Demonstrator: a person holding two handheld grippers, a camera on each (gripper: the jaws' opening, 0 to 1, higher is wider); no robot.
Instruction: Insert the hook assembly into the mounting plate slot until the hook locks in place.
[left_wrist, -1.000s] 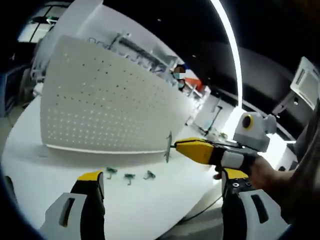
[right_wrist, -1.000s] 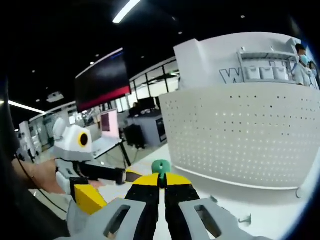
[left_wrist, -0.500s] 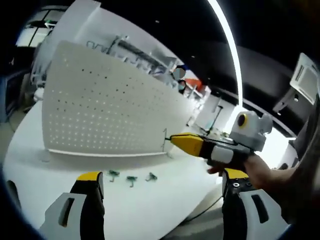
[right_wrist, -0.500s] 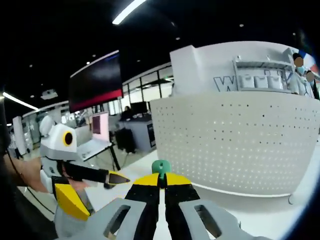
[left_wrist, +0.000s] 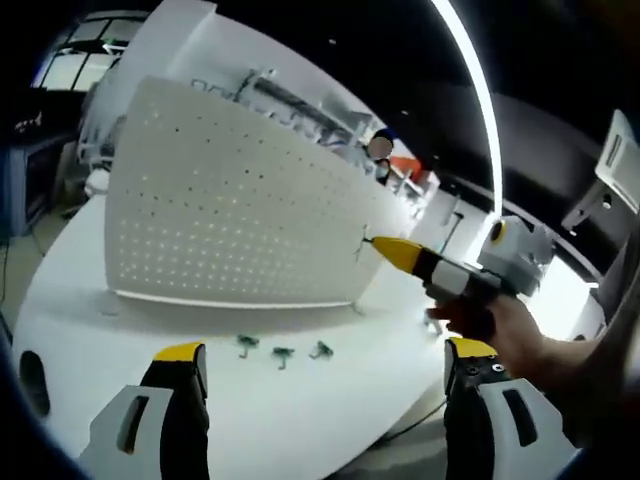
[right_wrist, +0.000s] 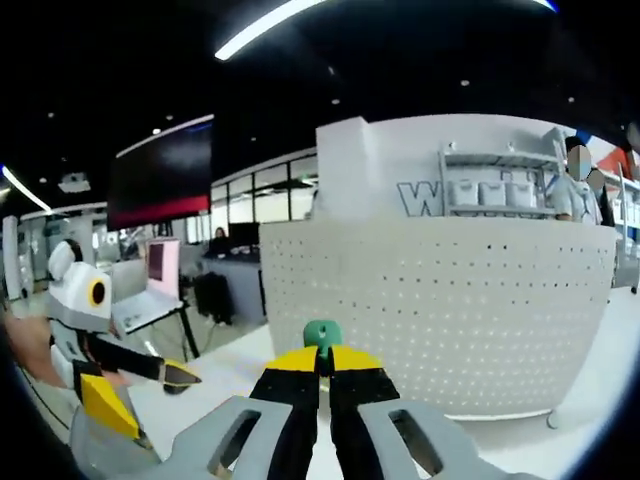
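a round white worktop stood in a dim hall with a black ceiling and a long bright light strip overhead. upright near the worktop's far edge stood the white perforated mounting plate, curved and dotted with rows of small holes. behind it rose a white wall with shelving, and a dark wall screen hung over desks off to one side. three small green hooks lay loose on the worktop just in front of the plate's lower edge.

the right gripper, held in a person's hand, reached toward the plate's near end, its yellow jaws pressed together on a small green hook assembly, whose thin metal end sat close to the plate's edge; whether it touched could not be told. the left gripper hung above the worktop's near edge with its jaws wide apart, holding nothing. nothing stood between the hook assembly and the plate.
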